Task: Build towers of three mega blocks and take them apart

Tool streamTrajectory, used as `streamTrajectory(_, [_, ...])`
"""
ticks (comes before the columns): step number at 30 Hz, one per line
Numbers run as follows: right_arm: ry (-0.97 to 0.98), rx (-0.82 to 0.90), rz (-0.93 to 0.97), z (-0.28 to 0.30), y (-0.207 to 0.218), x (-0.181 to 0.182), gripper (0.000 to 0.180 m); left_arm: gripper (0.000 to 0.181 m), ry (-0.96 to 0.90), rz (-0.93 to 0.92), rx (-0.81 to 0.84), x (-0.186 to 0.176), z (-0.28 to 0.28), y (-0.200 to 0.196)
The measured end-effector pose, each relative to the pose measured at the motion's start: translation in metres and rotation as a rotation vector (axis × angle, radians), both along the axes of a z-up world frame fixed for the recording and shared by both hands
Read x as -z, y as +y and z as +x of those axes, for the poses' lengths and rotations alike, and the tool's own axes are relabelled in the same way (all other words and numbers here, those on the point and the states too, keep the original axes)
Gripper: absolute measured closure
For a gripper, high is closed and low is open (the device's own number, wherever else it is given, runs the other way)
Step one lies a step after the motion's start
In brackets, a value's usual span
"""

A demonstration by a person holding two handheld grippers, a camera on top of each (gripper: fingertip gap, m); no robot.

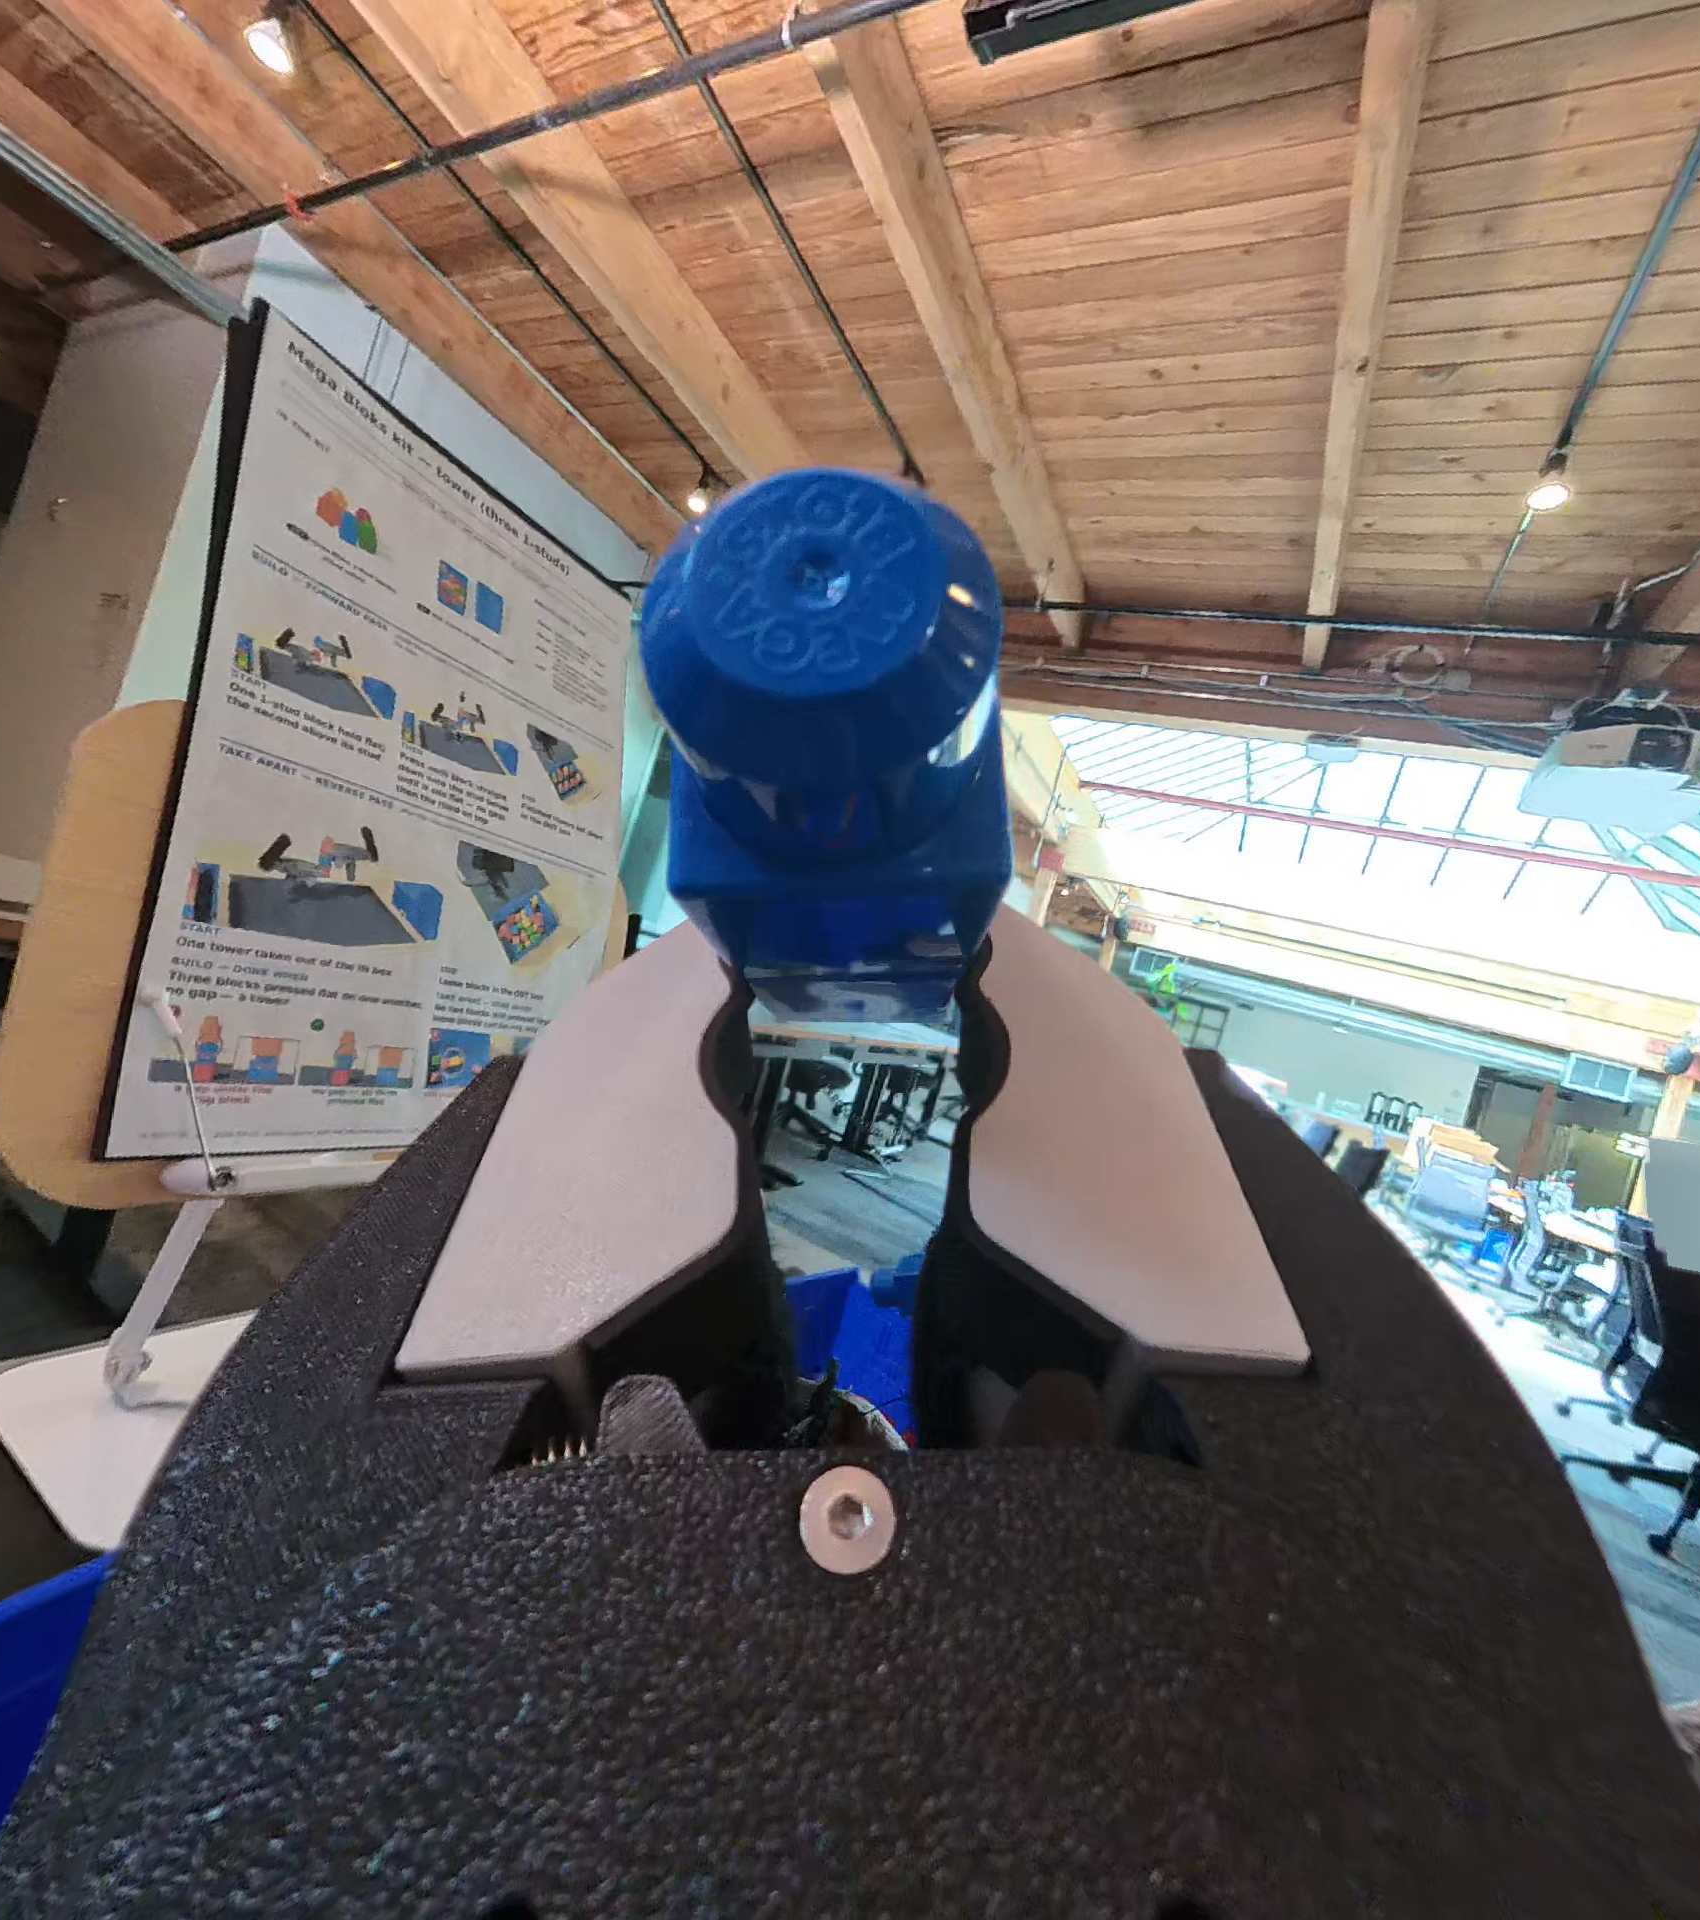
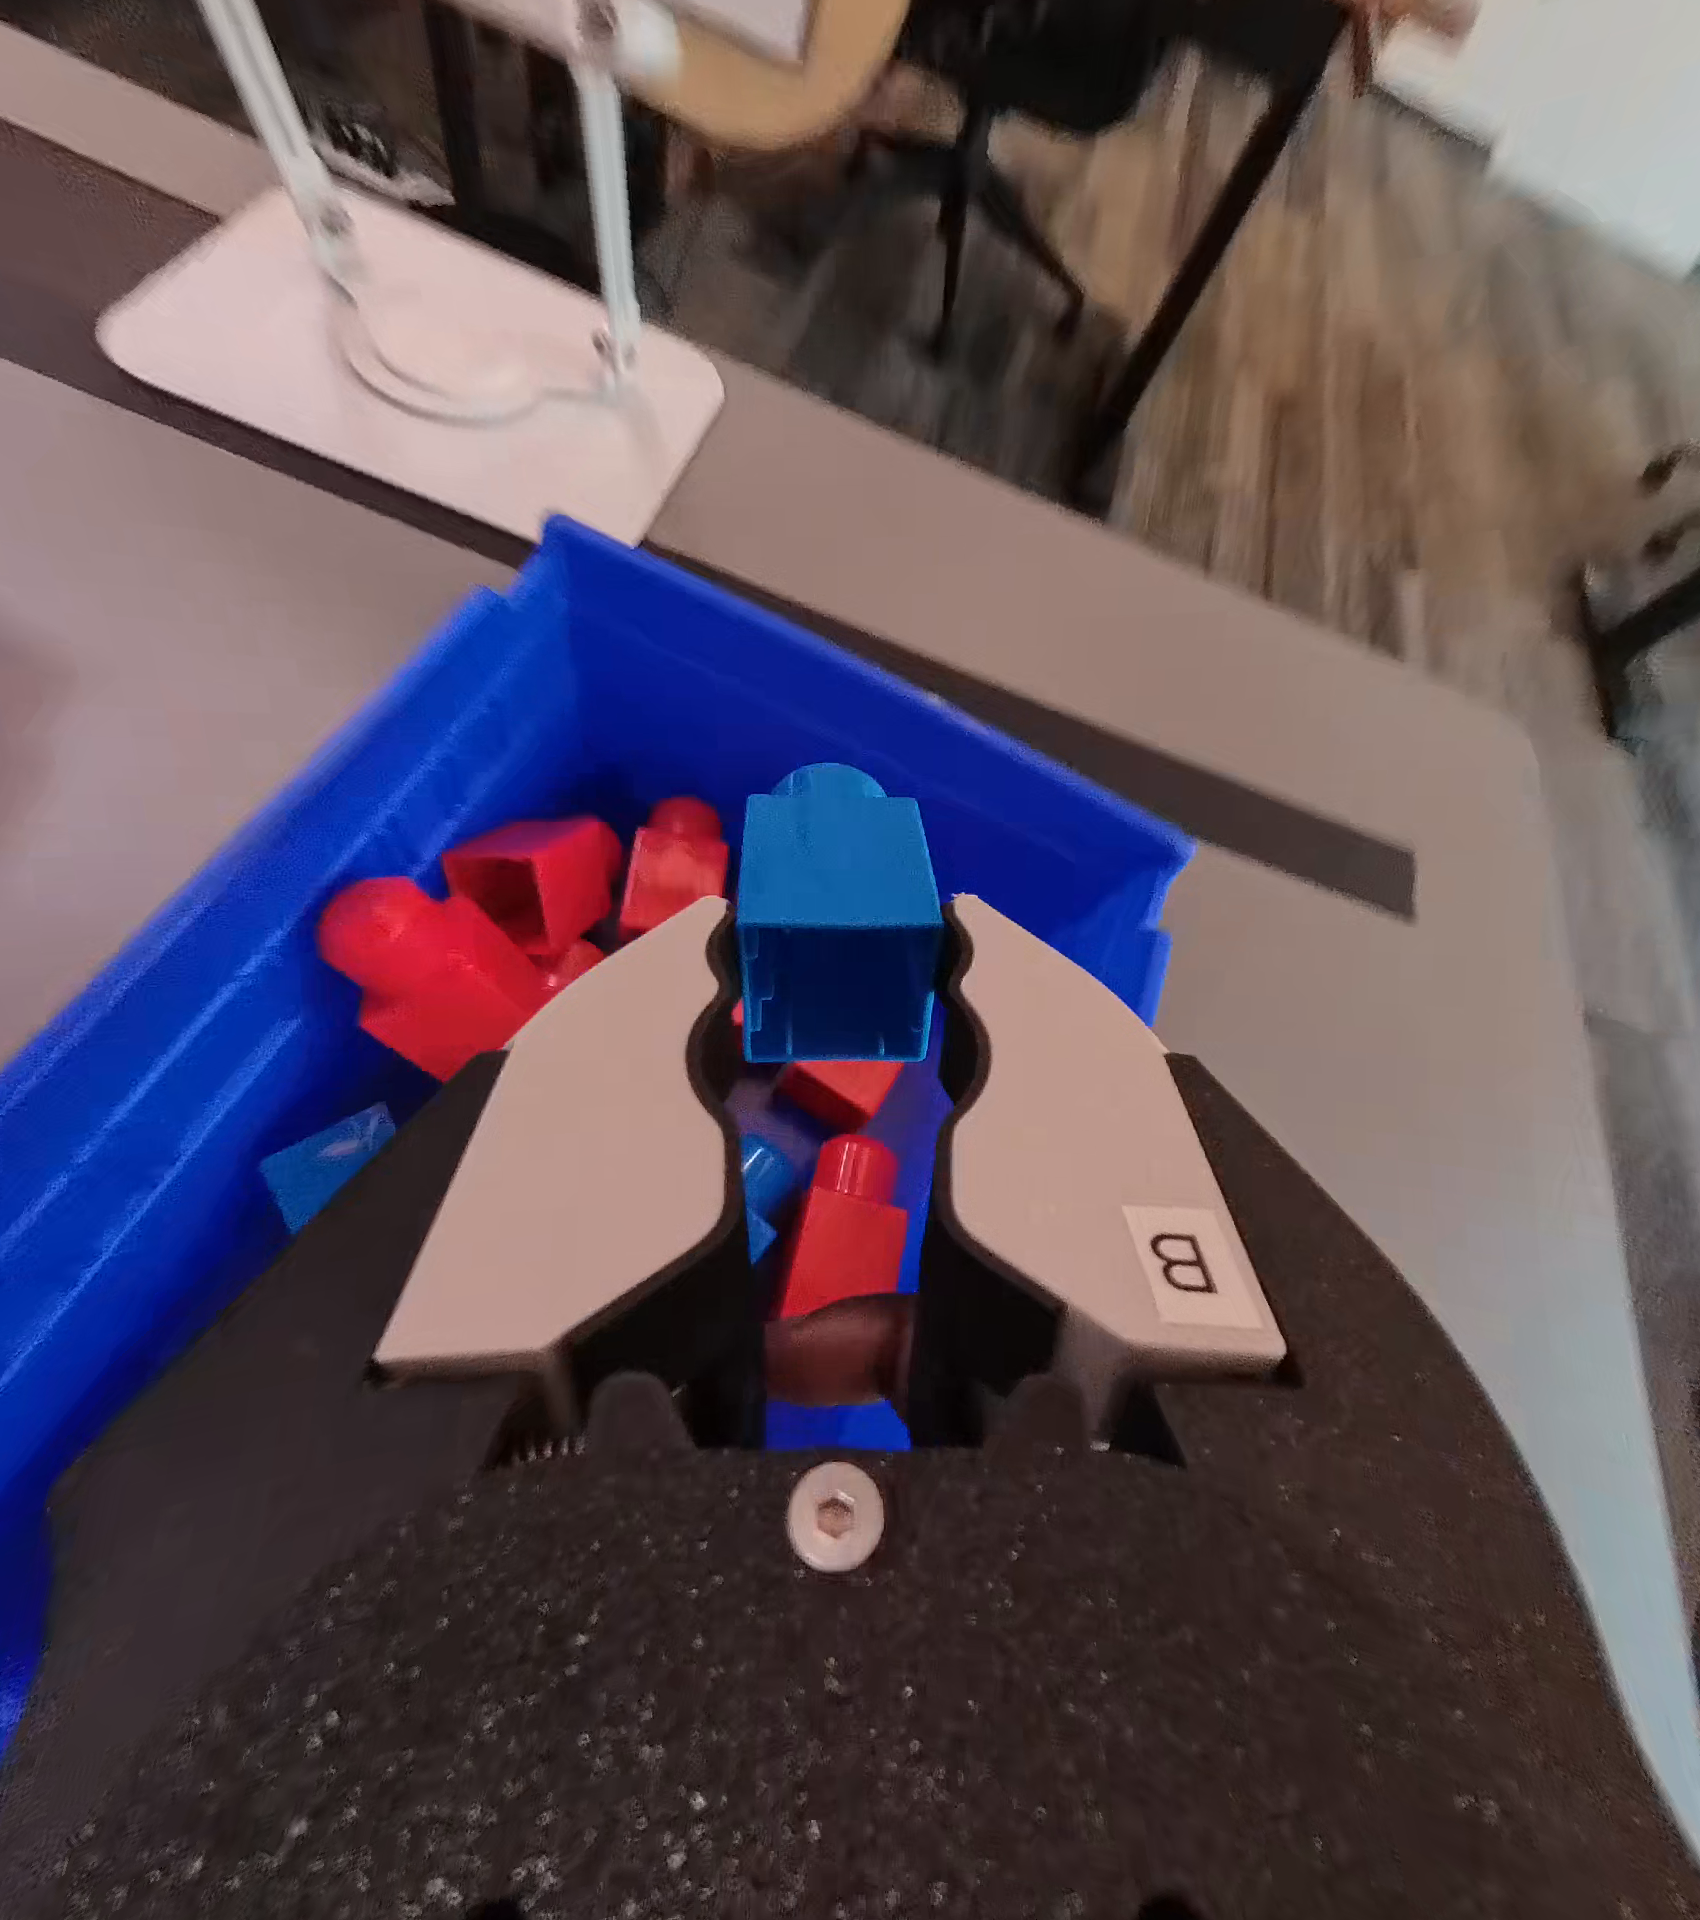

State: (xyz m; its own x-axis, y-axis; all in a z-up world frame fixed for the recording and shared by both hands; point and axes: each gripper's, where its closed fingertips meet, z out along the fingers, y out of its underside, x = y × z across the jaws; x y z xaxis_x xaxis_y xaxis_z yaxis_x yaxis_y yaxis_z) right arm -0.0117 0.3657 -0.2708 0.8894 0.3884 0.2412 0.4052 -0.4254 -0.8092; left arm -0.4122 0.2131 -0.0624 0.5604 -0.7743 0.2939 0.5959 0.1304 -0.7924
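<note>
Blue plastic bin (image 2: pixel 617 665) on grey table (image 2: pixel 1241 727): loose red blocks (image 2: pixel 430 966) and blue ones, glossy, square-bodied, single round stud. Right gripper (image 2: pixel 838 935) clamps light-blue block (image 2: pixel 833 883) above bin, hollow base toward camera. Left gripper (image 1: pixel 851 971) pinches dark-blue block (image 1: pixel 825 727), stud pointing toward the camera, raised toward plank ceiling (image 1: pixel 1137 260).

Glossy plastic blue block (image 1: pixel 825 748); rough wooden ceiling (image 1: pixel 1137 260); grainy black gripper (image 1: pixel 851 971).

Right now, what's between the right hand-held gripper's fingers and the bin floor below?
In the right wrist view, the right hand-held gripper holds a blue block; beneath lie loose red blocks in the blue bin.
</note>
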Motion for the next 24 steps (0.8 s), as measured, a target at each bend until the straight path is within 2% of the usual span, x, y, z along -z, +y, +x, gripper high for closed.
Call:
streamTrajectory(3, [-0.034, 0.140, -0.083, 0.017, 0.017, 0.033, 0.144, 0.145, 0.041, -0.010, 0.009, 0.003, 0.009, 0.003])
streamTrajectory(6, [-0.033, 0.187, -0.140, 0.018, 0.027, 0.058, 0.144, 0.145, 0.082, -0.013, 0.046, 0.006, 0.021, 0.003])
streamTrajectory(11, [-0.028, 0.229, -0.159, 0.018, 0.039, 0.082, 0.144, 0.145, 0.201, -0.051, 0.014, 0.016, 0.037, 0.010])
streamTrajectory(13, [-0.023, 0.226, -0.169, 0.019, 0.037, 0.081, 0.131, 0.145, 0.257, -0.066, 0.006, 0.021, 0.046, 0.013])
streamTrajectory(18, [0.151, 0.145, -0.002, 0.008, 0.031, 0.023, 0.125, 0.144, 0.450, -0.124, -0.073, 0.043, 0.066, 0.029])
streamTrajectory(24, [0.338, -0.235, 0.349, -0.054, -0.018, -0.092, 0.125, 0.144, 0.722, -0.182, -0.285, 0.072, 0.088, 0.058])
